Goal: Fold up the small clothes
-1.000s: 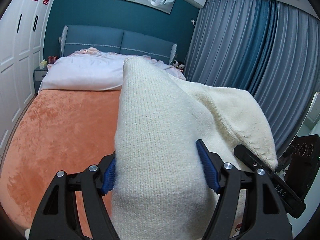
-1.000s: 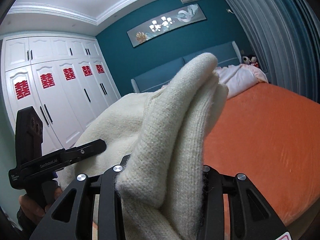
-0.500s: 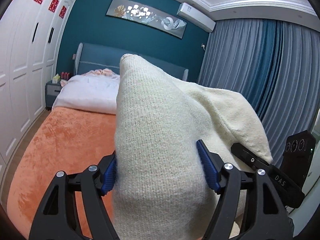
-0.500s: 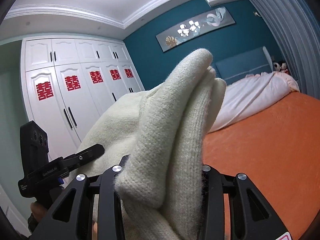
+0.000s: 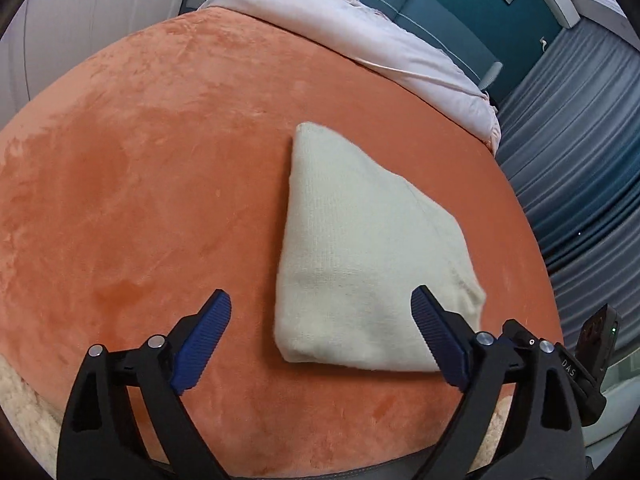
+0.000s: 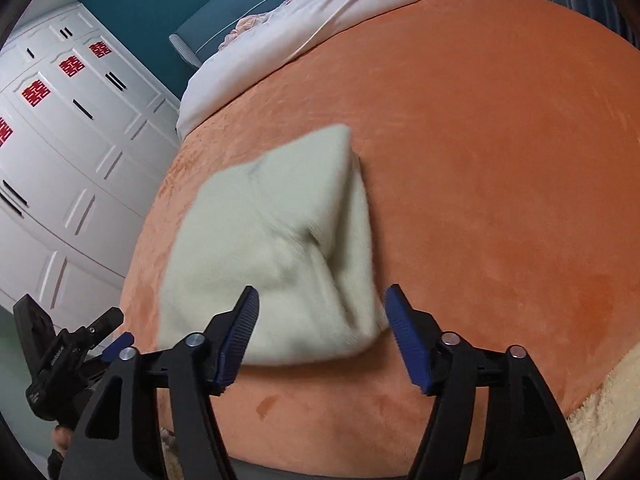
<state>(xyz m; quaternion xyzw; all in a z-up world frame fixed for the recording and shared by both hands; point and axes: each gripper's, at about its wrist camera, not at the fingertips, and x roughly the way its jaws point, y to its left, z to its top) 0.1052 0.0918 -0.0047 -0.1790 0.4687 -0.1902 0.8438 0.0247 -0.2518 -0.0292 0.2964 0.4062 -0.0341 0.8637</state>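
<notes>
Item one: cream knitted garment, folded into a thick wedge (image 5: pixel 360 248). It lies on the orange plush bed cover (image 5: pixel 140 184), centre-right in your left wrist view and centre-left in your right wrist view (image 6: pixel 272 248). Its near folded edge faces you; its far corner narrows toward the upper middle of each frame. In the right wrist view a crease dents its top, and the fabric there is blurred.

Item two: your left gripper (image 5: pixel 320 332), black frame with blue ribbed pads. Its jaws have just been opening and now stand wide apart. The near edge of the garment lies in the gap between them; the left pad is clear of the fabric, and the right pad crosses the garment's lower right corner in the picture, contact not clear. It has hold of nothing.

Item three: your right gripper (image 6: pixel 322 320), same build. Its jaws have just been opening and stand apart, with the garment's near right corner between the pads and neither pad pressing on it.

Item four: pale pink bedding (image 5: pixel 360 28), heaped at the far end of the bed, top of both frames.

Item five: white panelled wardrobe with red paper cut-outs (image 6: pixel 72 120), left side of the right wrist view.

Item six: grey-blue curtains (image 5: pixel 580 140), right edge of the left wrist view.
</notes>
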